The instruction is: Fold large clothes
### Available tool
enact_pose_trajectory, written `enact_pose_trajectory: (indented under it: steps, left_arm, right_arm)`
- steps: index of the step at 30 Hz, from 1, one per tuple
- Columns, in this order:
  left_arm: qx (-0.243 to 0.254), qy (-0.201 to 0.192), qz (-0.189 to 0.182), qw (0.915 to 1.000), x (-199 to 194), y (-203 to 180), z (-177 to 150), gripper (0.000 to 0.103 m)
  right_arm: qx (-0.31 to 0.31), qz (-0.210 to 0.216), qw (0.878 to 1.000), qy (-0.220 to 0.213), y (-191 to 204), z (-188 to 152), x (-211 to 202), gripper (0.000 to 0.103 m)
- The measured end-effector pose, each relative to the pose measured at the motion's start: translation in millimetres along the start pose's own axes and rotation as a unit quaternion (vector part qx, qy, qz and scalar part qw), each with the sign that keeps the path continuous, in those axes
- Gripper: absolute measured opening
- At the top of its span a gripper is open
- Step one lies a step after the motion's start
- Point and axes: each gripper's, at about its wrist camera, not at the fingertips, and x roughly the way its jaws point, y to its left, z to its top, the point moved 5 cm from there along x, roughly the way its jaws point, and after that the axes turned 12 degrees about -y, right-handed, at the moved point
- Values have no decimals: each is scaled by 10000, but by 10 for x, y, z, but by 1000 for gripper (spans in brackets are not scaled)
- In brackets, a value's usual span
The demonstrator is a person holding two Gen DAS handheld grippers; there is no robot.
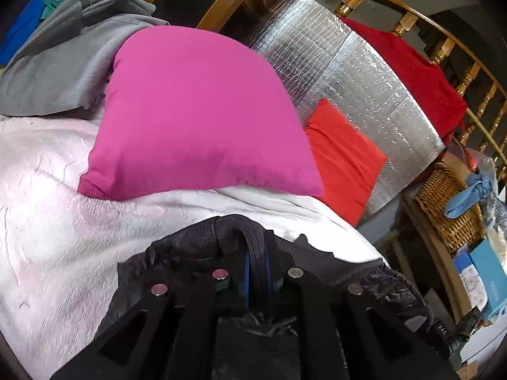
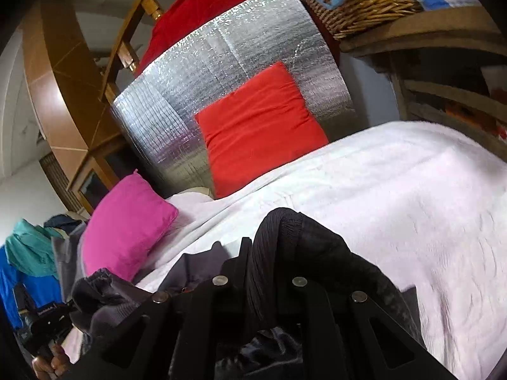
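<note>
I hold one dark jacket (image 1: 196, 253) over the white blanket (image 1: 47, 221) of the bed, in front of the cushions. My left gripper (image 1: 256, 277) is pressed together on a part with a black band and blue lines, maybe the collar or hem. My right gripper (image 2: 259, 280) is pinching a ribbed black edge (image 2: 275, 231), which I judge to be a cuff or the waistband.

The jacket looks soft and floppy, with thin shiny fabric that wrinkles easily. I think it is light but a little slippery, so a grip on the plain cloth may slide. The thicker ribbed and stitched edges are the better places to take hold, and both grippers are already on such edges. It will hang down between my two grips, not keep any shape.

Counting what I see: one jacket in work, two grippers, one pink cushion (image 1: 196, 110), one orange-red cushion (image 2: 259, 126), one silver insulation sheet (image 1: 364, 85) against the headboard, one wicker basket (image 1: 450, 209). A pile of other clothes (image 1: 54, 60) lies far to the left; I cannot count its pieces exactly.
</note>
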Motion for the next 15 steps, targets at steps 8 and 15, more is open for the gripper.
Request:
enact_pose_trajectory:
  steps: [8, 15]
  left_arm:
    - [216, 77, 96, 9997, 208, 37, -40, 9]
    - [98, 162, 257, 9995, 229, 90, -127, 26]
  right_arm:
    - [478, -193, 9983, 266, -220, -128, 312, 9]
    - [1205, -279, 9910, 511, -472, -204, 336, 34]
